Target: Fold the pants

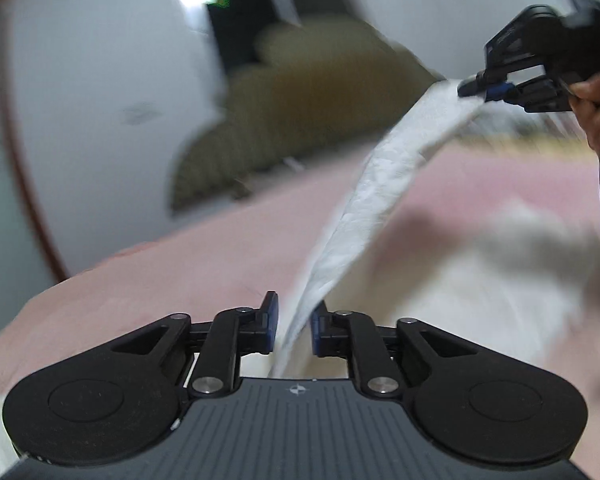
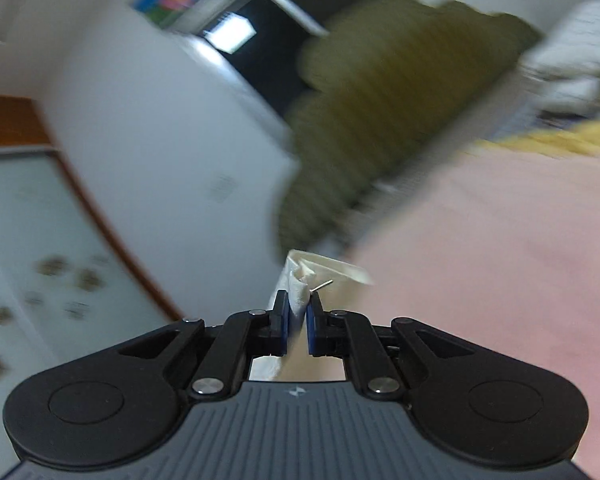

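The white pants [image 1: 380,184] are lifted above the pink bed cover [image 1: 188,256] and stretched as a taut band between both grippers. My left gripper [image 1: 294,326] has its jaws closed on one end of the band. My right gripper [image 1: 474,90] shows at the upper right of the left wrist view, shut on the other end. In the right wrist view my right gripper [image 2: 298,324] pinches a bunched corner of the pants [image 2: 300,280]. More white fabric [image 1: 480,292] hangs blurred below the band.
An olive-brown pile of blankets [image 2: 380,112] lies at the far edge of the bed cover [image 2: 500,260]. A white wall [image 1: 100,100] and a dark doorway [image 1: 236,24] stand behind. White and yellow bedding [image 2: 572,80] lies at the far right.
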Available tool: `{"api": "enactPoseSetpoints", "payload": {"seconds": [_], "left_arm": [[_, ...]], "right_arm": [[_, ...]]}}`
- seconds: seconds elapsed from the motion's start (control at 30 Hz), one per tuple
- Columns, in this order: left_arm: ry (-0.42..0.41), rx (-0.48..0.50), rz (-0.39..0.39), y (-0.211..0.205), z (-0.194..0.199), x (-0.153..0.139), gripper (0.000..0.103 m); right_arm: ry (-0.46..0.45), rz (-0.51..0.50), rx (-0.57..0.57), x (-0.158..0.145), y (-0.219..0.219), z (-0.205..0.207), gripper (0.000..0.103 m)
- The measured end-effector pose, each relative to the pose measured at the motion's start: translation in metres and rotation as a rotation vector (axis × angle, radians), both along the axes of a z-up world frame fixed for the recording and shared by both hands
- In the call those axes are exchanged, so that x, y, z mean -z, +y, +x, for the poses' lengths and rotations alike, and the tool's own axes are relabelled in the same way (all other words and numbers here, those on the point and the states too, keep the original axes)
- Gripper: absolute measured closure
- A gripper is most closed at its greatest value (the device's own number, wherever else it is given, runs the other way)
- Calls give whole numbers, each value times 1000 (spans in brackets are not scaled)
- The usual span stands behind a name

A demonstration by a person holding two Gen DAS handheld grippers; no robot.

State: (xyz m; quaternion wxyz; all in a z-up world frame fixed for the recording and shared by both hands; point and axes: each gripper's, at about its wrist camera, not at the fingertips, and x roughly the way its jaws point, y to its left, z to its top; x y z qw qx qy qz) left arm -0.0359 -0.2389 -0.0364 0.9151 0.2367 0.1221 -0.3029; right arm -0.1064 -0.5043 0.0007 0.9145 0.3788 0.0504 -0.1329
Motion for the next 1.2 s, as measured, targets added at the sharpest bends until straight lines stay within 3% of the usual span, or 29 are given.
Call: {"api": "enactPoseSetpoints", "payload": {"seconds": [0.03,0.1,0.2,0.43,0.53,0.8,0.93,1.0,1.07,1.1,1.13,1.2], "left_arm": [[15,41,34,-2,-5,7,84],[37,111,98,-8,-17,22,85],[10,157,155,-10,-26,33,88],[25,175,139,3,-18,27,91],[-14,196,175,3,-29,29,92],[-66,262,268,6,-44,46,93],[-32,260,263,7,-38,48,93],[4,257,241,12,-35,42,87],[59,260,197,20,-31,31,85],[100,267,168,25,-27,24,77],[149,280,134,30,-24,17,72],[213,295,58,41,-20,3,62]], "right_arm": [[80,67,45,21,-10,-10,94],[122,207,89,63,-24,-39,94],[160,259,116,93,-23,-69,94],[158,217,124,89,-2,-99,94],[185,181,120,82,-4,-94,94],[239,217,115,95,-3,-108,94],[284,172,105,93,1,-106,93],[317,125,134,85,4,-106,86],[358,-6,275,69,16,-109,83],[367,-88,332,58,24,-108,82],[360,-181,341,47,34,-103,81],[364,-294,210,31,50,-80,81]]}}
